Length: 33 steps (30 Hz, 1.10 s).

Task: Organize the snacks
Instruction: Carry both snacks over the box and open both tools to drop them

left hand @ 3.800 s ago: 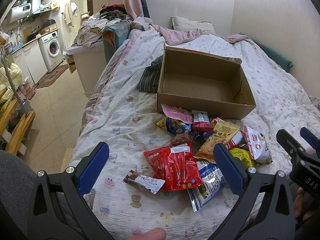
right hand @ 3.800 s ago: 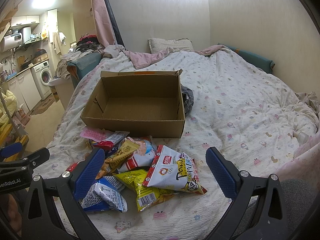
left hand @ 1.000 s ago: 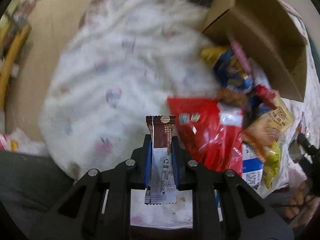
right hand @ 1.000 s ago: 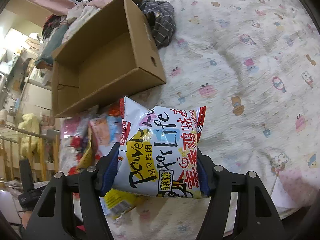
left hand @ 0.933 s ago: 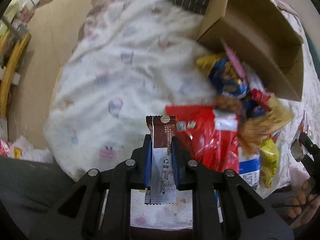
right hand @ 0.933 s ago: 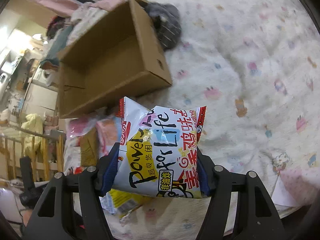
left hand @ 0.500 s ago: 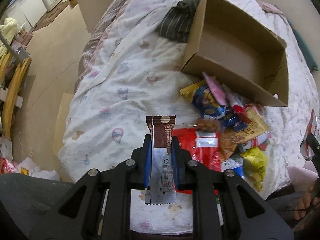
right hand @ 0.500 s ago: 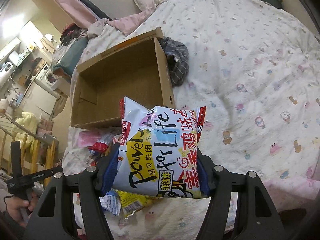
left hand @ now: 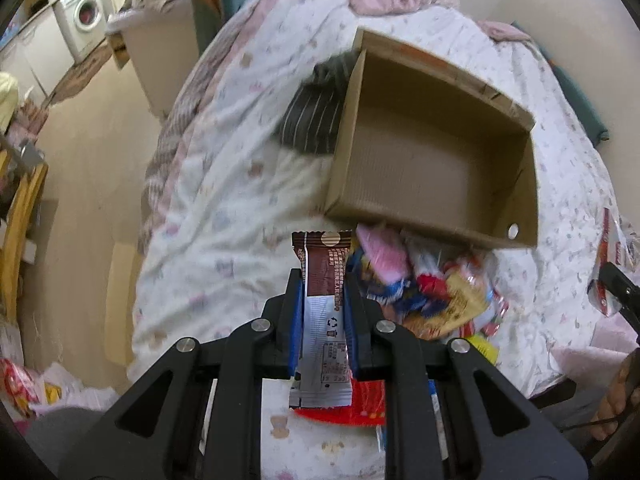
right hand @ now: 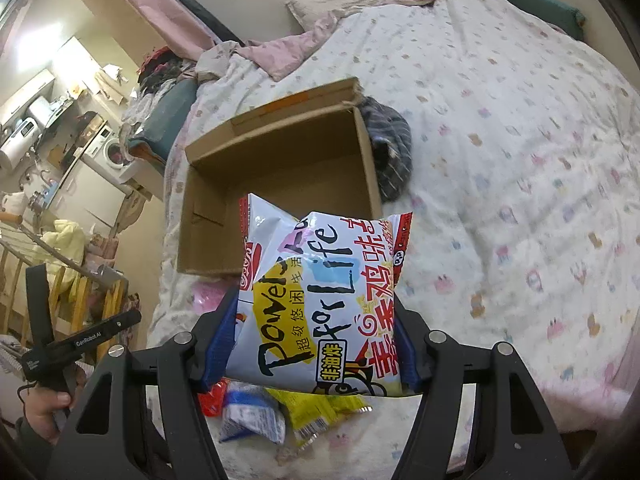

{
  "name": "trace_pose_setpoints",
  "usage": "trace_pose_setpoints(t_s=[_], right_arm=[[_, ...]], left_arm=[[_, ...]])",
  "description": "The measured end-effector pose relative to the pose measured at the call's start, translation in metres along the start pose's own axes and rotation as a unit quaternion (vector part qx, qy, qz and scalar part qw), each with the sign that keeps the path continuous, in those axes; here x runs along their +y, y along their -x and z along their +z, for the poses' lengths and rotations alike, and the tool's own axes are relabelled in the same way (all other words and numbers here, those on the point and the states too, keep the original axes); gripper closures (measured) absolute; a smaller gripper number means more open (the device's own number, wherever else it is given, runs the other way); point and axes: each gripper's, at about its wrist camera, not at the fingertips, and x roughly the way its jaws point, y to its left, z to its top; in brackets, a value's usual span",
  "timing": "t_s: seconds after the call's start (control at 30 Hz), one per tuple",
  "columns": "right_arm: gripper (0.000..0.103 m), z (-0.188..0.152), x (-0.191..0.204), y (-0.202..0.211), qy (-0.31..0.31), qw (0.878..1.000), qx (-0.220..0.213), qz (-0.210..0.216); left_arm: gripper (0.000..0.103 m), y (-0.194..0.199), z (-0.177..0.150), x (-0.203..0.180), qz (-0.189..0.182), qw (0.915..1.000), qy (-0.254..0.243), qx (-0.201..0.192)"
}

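1. Two grippers, both loaded and held above the bed (right hand: 520, 160), angled down toward it.
2. Left gripper (left hand: 322, 320): blue pads clamped tight on a slim bar (left hand: 323, 308), brown at the top end, silver below. Bar stands upright between the pads, both ends sticking out past them.
3. Right gripper (right hand: 310, 344): jaws wide apart, pressed on both sides of a puffy bag (right hand: 320, 300), white with yellow, red and black print. Bag sits upright and fills the gap.
4. Right view, lower left: a hand (right hand: 44, 408) holding the other gripper's black handle.
5. Below the right gripper, loose on the quilt: red, blue-white and yellow packets; the yellow one (right hand: 320, 412) lies partly under the bag's bottom edge.
6. Left view: snack pile (left hand: 432, 292) just past the bar, touching the box's near wall. Pink, blue, red and yellow wrappers overlap; blurred, no labels readable. A red packet (left hand: 352, 408) shows under the gripper.
7. Box (left hand: 436, 160): brown cardboard, open top, on the quilt beyond the pile. Floor bare, nothing inside.
8. Striped dark cloth (left hand: 316, 116) bunched against the box's outer side.
9. Farther: pink blanket and pillow (right hand: 336, 0) at the bed head.
10. Far left, off the bed: washer (left hand: 84, 28) by a tiled floor.
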Motion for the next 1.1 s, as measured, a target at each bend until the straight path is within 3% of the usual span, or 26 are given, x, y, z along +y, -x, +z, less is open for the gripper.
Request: trace_pose_setpoints(t_s=[0.27, 0.63, 1.1], right_arm=[[0.034, 0.044, 0.011, -0.036, 0.021, 1.000, -0.003, -0.010], [0.034, 0.066, 0.018, -0.084, 0.039, 0.999, 0.012, -0.025], [0.034, 0.076, 0.023, -0.138, 0.020, 0.999, 0.034, 0.009]], left_arm=[[0.088, 0.001, 0.043, -0.024, -0.010, 0.9992, -0.019, -0.035], [0.088, -0.023, 0.086, -0.075, -0.006, 0.9952, -0.063, -0.075], [0.088, -0.080, 0.101, -0.091, -0.003, 0.9899, -0.105, -0.095]])
